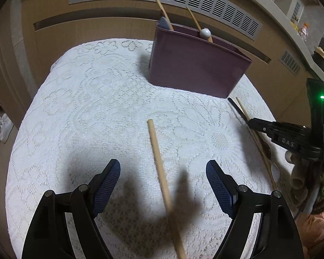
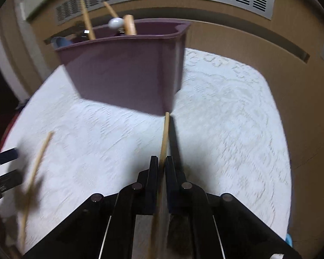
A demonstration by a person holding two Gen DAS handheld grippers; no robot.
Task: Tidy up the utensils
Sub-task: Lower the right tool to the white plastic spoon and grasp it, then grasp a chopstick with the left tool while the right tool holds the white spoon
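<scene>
The left tool (image 1: 163, 185) stands with its two blue-padded fingers wide apart over the white lace cloth (image 1: 86, 108) that covers the desk, and nothing is between the pads but air; a loose wooden stick (image 1: 159, 172) lies on the cloth directly below and between them, its long axis running almost straight away from the tool toward the purple bin (image 1: 194, 69), leaning only slightly left at its far end; so the fingers already straddle it across its width, and I judge that a plain descent and a closing would take it without any turn of the wrist. The right tool (image 2: 162, 161) is clamped on a second wooden utensil handle (image 2: 164, 133), which juts forward from between the closed fingers with its tip just short of the near lower corner of the bin; from the left wrist view this tool sits off at the right edge of the desk, low over the cloth, with the handle stretched along the cloth toward the bin. The bin stands upright toward the back of the desk, already holding several upright utensils, among them wooden handles and one with a white rounded end (image 1: 205, 32); the right wrist view is blurred, so I cannot tell whether the held handle's tip touches the bin wall or only comes close. For the loose stick the left hand is plainly the nearer; the bin lies ahead along the stick's own line.
</scene>
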